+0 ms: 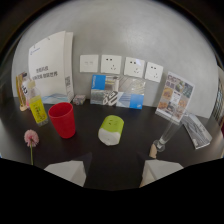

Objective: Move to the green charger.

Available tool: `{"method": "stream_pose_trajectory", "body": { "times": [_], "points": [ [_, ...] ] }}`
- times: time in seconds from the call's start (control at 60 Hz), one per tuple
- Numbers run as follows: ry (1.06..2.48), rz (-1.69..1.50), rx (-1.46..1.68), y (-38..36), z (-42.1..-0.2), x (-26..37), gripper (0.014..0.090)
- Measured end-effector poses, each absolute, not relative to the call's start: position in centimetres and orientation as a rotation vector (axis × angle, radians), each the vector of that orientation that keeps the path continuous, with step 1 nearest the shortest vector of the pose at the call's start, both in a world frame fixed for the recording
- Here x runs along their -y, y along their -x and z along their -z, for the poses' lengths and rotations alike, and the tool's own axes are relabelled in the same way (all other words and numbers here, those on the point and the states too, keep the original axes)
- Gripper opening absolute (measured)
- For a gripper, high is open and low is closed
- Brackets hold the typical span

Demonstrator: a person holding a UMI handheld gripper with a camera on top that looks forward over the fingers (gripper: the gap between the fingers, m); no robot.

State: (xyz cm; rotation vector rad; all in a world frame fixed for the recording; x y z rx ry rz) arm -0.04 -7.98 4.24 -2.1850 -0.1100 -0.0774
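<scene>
Green charger (111,130): a rounded, blocky plug body, lime-green on top with a white lower face, smooth plastic with a slight sheen. It lies on the dark matte table (130,120), just ahead of your gripper (114,172) and roughly in line with the gap between the fingers, not touching either one.

Your fingers (67,172) show as two pale, flat-faced wedges at the bottom of the view. The jaws stand wide apart with nothing between them (only bare dark tabletop in the gap).

Beside the charger sits a red cup (63,119), a tapered plastic tumbler with its open rim up, near but apart from the charger. Beyond the cup stands a yellow bottle (37,106), slim and labelled. A pink flower (31,137) on a thin stem stands close to the outer side of one finger.

On the other side you have a clear stemmed glass (167,136), tilted. Behind everything, a row of four white wall sockets (121,66) is fixed to a grey, faintly mottled wall; glossy boxed items (114,91) lean below them, and a white printed board (51,67) stands beside them (print too small to read).
</scene>
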Motion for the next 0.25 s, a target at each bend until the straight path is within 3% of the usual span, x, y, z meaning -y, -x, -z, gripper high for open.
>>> {"method": "stream_pose_trajectory", "body": {
  "times": [0.25],
  "points": [
    [2.19,0.076,0.121,0.26,-3.96,7.21,0.0857]
  ]
}}
